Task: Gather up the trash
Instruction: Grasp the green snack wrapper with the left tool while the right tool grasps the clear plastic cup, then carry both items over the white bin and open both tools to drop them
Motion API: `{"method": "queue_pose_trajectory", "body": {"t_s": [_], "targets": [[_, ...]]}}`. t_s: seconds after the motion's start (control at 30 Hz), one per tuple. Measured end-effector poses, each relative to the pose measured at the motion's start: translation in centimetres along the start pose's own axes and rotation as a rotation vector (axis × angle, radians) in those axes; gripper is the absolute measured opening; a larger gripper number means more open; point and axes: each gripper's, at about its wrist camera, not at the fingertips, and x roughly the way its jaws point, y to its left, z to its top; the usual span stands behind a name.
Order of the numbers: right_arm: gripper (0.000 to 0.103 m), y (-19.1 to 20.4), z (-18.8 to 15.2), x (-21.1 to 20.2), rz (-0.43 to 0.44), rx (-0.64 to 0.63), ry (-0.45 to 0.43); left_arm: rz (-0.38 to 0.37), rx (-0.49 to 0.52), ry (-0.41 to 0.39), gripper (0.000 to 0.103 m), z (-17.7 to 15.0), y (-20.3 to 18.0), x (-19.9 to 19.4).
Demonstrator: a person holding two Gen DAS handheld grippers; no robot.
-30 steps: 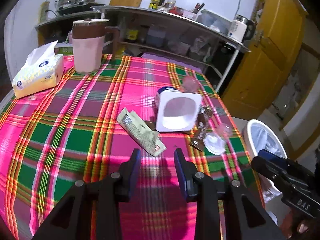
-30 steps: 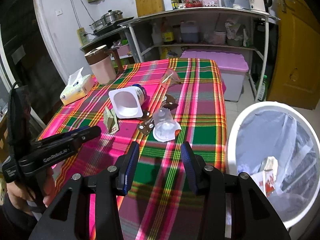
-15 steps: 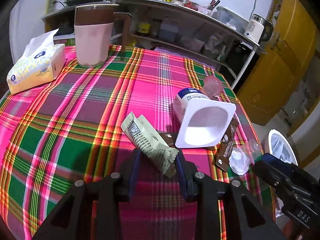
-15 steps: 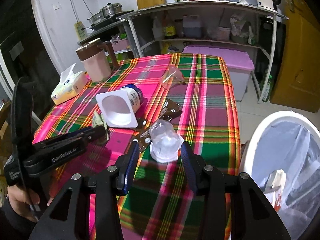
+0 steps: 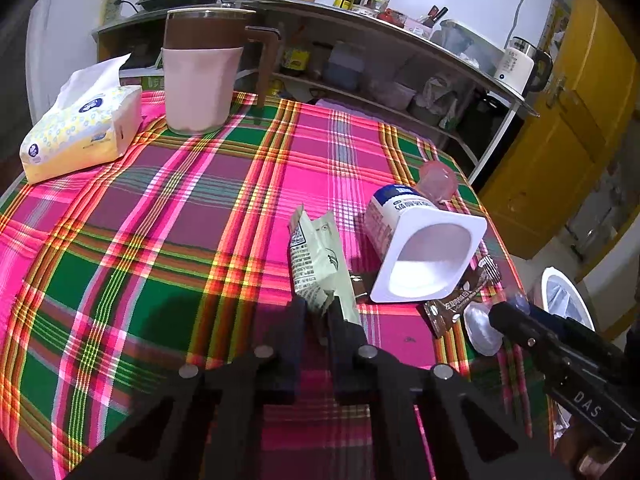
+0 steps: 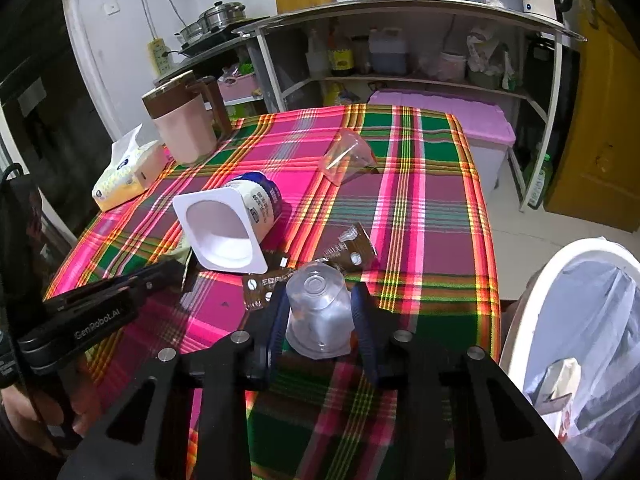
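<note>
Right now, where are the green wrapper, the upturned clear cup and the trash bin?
green wrapper (image 5: 316, 256), left wrist view, printed middle of the pack.
upturned clear cup (image 6: 318, 312), right wrist view, its side wall.
trash bin (image 6: 532, 292), right wrist view, white rim.

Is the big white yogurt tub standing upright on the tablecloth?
No, the white yogurt tub lies on its side on the plaid tablecloth, its open mouth facing the camera.

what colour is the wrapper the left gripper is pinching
Pale green wrapper with dark print, shown best in the left wrist view, pinched in the left gripper.
</note>
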Motion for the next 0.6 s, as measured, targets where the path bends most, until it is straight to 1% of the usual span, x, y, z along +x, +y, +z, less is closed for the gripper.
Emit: {"method": "queue_pose_trajectory", "body": {"t_s": [0.23, 0.6], "targets": [[0.032, -0.1, -0.2, -1.1, 0.008, 0.006, -0.026, -0.017, 0.036, -0.016, 0.008, -0.6, -0.6, -1.1], [0.032, 0.0, -1.6, -4.7, 0.014, 0.014, -0.065, -0.052, 0.077, -0.041, 0.008, -2.7, -2.1, -5.0]]}}
